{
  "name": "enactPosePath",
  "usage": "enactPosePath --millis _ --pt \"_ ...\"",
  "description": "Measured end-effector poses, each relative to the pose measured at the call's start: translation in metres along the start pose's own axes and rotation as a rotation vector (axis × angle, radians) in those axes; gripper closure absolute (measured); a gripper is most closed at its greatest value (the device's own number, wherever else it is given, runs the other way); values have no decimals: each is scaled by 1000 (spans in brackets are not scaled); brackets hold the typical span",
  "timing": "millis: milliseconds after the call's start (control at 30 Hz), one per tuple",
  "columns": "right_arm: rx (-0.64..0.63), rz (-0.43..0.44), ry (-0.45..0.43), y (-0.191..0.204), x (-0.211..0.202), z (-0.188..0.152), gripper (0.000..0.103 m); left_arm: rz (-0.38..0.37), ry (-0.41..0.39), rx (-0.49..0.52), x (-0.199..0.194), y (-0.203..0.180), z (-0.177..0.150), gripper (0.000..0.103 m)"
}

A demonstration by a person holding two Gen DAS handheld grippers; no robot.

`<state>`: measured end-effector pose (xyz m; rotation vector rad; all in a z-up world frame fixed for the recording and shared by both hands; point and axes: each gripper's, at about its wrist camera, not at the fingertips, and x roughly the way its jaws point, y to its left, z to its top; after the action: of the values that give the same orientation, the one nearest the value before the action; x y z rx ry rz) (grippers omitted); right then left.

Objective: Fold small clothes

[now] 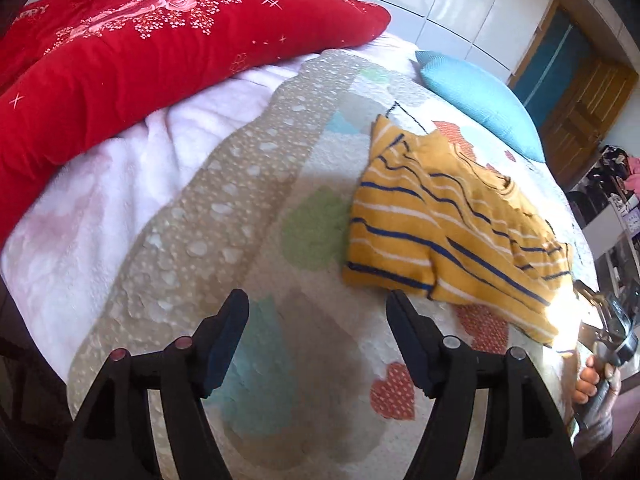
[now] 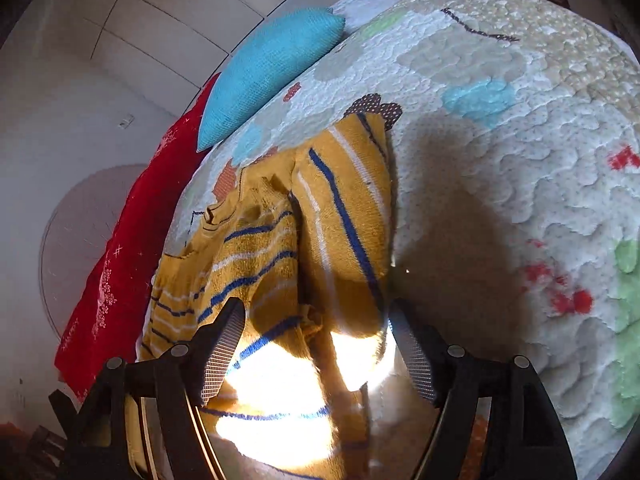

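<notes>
Only the partial letters "APRY" can be read, stitched on the red blanket at ten o'clock in the left wrist view. A mustard shirt with blue and white stripes is seen rumpled and partly folded on the quilted bedspread, at about two o'clock from the left gripper, whose jaws are spread wide over bare quilt. The right gripper is likewise wide open, the shirt lying between its fingers. The right hand is shown only by the left view; a blue cushion appears in both.
</notes>
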<state>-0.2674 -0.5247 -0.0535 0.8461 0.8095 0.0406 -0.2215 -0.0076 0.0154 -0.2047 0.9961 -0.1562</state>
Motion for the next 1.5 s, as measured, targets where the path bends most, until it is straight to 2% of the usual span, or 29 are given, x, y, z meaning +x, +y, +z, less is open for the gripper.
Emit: enactPosePath --millis 100,167,200,233,300,367,433,500,633,767,800,867,900,933,1067,1133,1167,1267,1333,1400,1500 --pt "-35 -26 -14 20 15 1 22 -32 9 15 -2 -12 -12 31" --pt "-76 -58 -5 34 26 3 43 -41 12 16 -2 -13 -18 31" --pt "-96 -91 12 42 30 3 60 -44 13 12 -3 -12 -20 31" --pt "-107 -109 19 47 33 5 63 -47 14 6 -4 -9 -23 31" --pt "-134 -126 4 65 30 9 66 -49 10 -10 -5 0 -26 31" --pt "-153 -103 -19 89 24 13 67 -56 5 -29 -7 11 -28 31" --pt "-177 -66 -29 123 23 16 68 -74 6 -51 -9 24 -31 30" --pt "-242 -65 -22 166 33 14 68 -87 4 -71 -12 38 -34 30" --pt "-438 -123 45 252 87 -14 69 -84 -11 -111 -19 65 -40 30" --pt "-633 -232 149 312 163 -66 71 -72 -23 -166 -29 95 -46 30" --pt "-670 -271 166 320 180 -80 69 -68 -27 -177 -31 100 -47 30" --pt "-768 -346 171 336 207 -104 52 -58 -32 -200 -35 112 -50 30" --pt "-817 -363 157 345 214 -115 35 -56 -35 -210 -37 118 -50 30" --pt "-856 -365 151 354 218 -124 25 -53 -38 -218 -38 122 -51 30" --pt "-967 -307 161 393 221 -151 21 -57 -46 -245 -41 129 -55 28" --pt "-959 -159 218 409 217 -155 24 -68 -46 -250 -42 128 -55 28" --pt "-948 -113 228 414 210 -154 24 -76 -48 -245 -43 126 -55 28" --pt "-945 -64 158 417 176 -145 23 -89 -58 -211 -47 116 -54 28" --pt "-952 -83 100 404 149 -132 23 -109 -67 -193 -49 108 -51 26" --pt "-959 -143 35 386 125 -117 23 -143 -73 -179 -48 99 -44 24" --pt "-924 -232 -1 345 98 -93 23 -219 -75 -149 -39 77 -27 22"
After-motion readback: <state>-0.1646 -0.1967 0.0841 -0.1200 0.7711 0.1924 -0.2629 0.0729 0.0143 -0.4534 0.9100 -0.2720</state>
